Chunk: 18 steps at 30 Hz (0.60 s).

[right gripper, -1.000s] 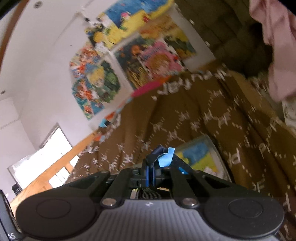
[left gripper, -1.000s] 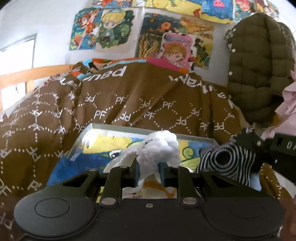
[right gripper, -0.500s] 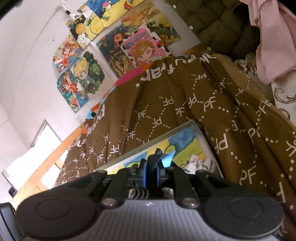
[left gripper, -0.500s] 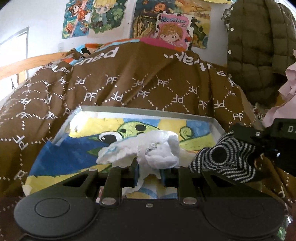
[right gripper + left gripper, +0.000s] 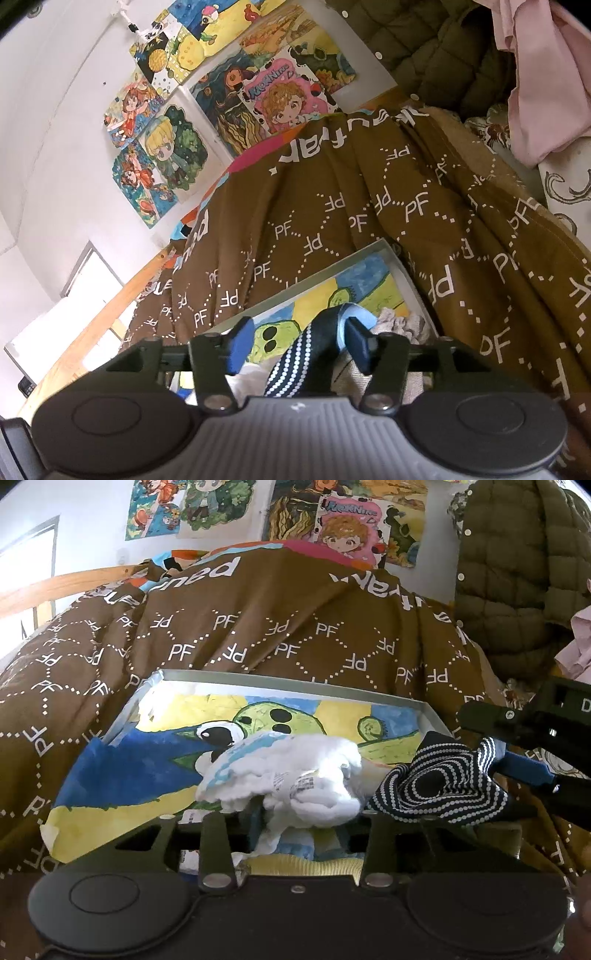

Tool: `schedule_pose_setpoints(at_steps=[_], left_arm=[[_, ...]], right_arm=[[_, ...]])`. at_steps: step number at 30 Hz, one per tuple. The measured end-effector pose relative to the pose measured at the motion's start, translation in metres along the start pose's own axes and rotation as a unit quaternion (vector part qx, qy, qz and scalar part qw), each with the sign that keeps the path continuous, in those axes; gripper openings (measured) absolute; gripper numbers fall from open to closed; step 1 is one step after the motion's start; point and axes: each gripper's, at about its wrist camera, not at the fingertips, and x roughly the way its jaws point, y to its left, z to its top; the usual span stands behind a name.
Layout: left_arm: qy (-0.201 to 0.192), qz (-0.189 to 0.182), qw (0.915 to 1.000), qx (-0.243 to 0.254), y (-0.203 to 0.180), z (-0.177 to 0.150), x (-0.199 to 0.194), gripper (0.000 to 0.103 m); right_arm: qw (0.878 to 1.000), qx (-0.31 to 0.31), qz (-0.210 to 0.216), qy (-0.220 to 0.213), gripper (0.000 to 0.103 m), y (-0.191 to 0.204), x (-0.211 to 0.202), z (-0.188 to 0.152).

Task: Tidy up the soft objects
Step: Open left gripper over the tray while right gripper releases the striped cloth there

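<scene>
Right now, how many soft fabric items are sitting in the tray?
3 visible. A crumpled white cloth lies mid-tray, a navy white-striped sock at its right end, and a grey cloth behind the sock. More may be hidden below the tools.

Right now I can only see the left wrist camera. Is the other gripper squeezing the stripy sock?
Observer: No. In the right wrist view, the jaws of the right gripper have just been opening. The striped sock lies loose between them, with one pad clear of it.
Operator: Is anything hiding behind that sock?
Observer: Yes. A crumpled grey cloth sits beyond the sock, in the far corner of the tray.
</scene>
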Motion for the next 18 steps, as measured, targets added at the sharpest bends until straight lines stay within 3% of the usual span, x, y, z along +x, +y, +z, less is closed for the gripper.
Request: schedule_pose_setpoints(at_steps=[4, 11, 18], left_arm=[[-0.008, 0.003, 0.9999, -0.006, 0.001, -0.001, -0.007, 0.07], [-0.018, 0.007, 0.9997, -0.012, 0.003, 0.0, -0.024, 0.082], [-0.052, 0.013, 0.9979, -0.037, 0.012, 0.003, -0.071, 0.094]], right_arm=[[1.0, 0.009, 0.007, 0.012, 0.076, -0.001, -0.002, 0.002], [1.0, 0.009, 0.017, 0.019, 0.091, 0.007, -0.017, 0.009], [0.999, -0.031, 0.008, 0.008, 0.101, 0.031, -0.052, 0.021]])
